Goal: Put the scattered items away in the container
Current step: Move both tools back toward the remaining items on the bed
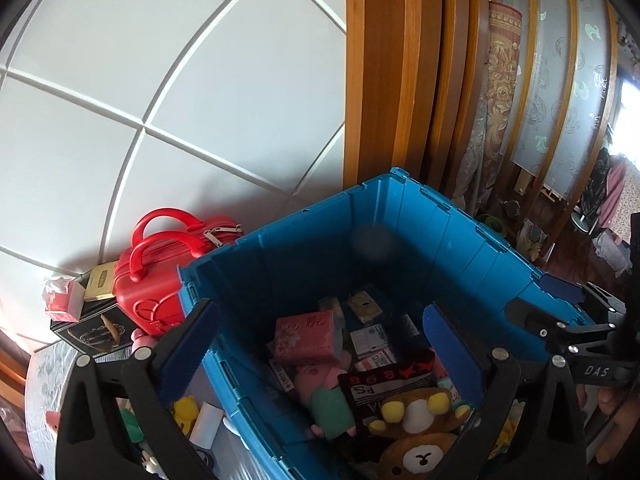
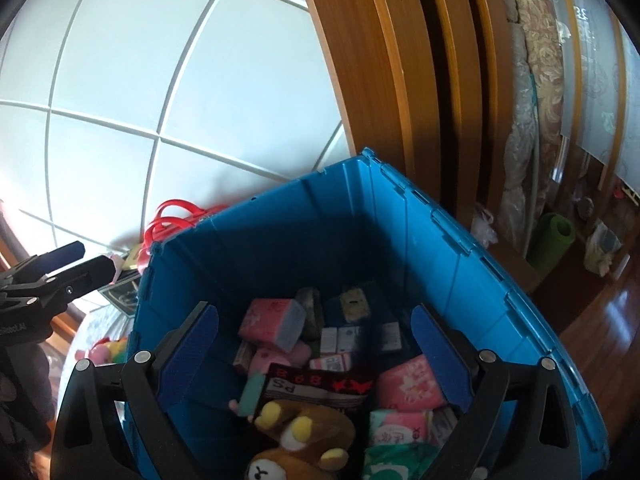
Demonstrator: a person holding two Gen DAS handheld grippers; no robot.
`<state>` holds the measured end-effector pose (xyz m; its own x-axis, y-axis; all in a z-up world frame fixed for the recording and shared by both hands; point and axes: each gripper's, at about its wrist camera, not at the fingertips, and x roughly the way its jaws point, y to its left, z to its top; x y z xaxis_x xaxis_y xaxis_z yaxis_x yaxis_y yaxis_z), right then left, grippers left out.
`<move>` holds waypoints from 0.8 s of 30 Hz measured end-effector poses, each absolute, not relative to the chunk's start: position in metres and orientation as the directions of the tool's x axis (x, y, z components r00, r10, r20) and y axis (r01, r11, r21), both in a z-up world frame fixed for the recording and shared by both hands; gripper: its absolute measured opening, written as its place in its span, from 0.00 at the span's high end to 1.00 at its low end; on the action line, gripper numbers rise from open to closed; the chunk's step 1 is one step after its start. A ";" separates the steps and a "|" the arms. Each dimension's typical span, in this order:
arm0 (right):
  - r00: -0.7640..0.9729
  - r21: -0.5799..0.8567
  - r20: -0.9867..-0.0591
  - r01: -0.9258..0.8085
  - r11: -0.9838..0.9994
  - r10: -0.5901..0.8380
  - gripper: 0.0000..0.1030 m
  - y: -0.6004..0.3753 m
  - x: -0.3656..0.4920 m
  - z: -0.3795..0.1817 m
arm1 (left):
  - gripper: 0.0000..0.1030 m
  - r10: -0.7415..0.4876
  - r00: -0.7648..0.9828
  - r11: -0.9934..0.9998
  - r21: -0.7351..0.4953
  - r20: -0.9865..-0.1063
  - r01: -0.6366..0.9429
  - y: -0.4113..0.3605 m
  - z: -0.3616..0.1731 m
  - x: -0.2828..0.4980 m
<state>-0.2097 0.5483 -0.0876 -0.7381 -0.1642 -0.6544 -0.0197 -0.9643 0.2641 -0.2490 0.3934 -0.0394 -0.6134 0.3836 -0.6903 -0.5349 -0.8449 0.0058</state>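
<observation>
The blue container [image 1: 400, 216] [image 2: 360, 216] stands against a white wall, holding several items. Among them are a brown bear plush [image 1: 420, 432] [image 2: 304, 436], a black and red packet [image 1: 384, 388] [image 2: 316, 388], a pink tissue pack [image 1: 308, 338] [image 2: 272, 322] and a pink plush [image 1: 324, 384]. My left gripper [image 1: 320, 340] hovers open above the container's left wall, with nothing between its pads. My right gripper [image 2: 316, 344] hangs open over the inside, also with nothing held. Each gripper shows at the edge of the other's view, the right gripper [image 1: 552, 304] and the left gripper [image 2: 76, 264].
Left of the container, small toys lie on a patterned surface: a yellow duck [image 1: 186, 410], a white roll [image 1: 206, 424] and a pink plush [image 2: 100, 354]. Behind them stand a red suitcase [image 1: 160, 280] and a black box [image 1: 92, 332]. Wooden door frames [image 1: 384, 80] rise behind the container.
</observation>
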 end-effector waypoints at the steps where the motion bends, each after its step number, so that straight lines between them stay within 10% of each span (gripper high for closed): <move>1: -0.740 0.266 -0.652 -0.016 -0.964 -0.167 0.04 0.546 -0.208 -0.086 | 0.00 0.382 -0.615 -0.847 0.005 -0.690 -0.531 0.390 -0.040 -0.247; 24: -0.727 0.211 -0.594 0.272 -0.939 -0.345 0.01 0.394 -0.137 -0.049 | 0.00 0.286 -0.649 -0.932 -0.047 -0.705 -0.361 0.205 -0.082 -0.182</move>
<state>-0.1366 0.3939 -0.0495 -0.7266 -0.3446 -0.5943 0.2722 -0.9387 0.2115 -0.1819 0.2052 -0.0824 -0.6485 0.2865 -0.7052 -0.3606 -0.9316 -0.0469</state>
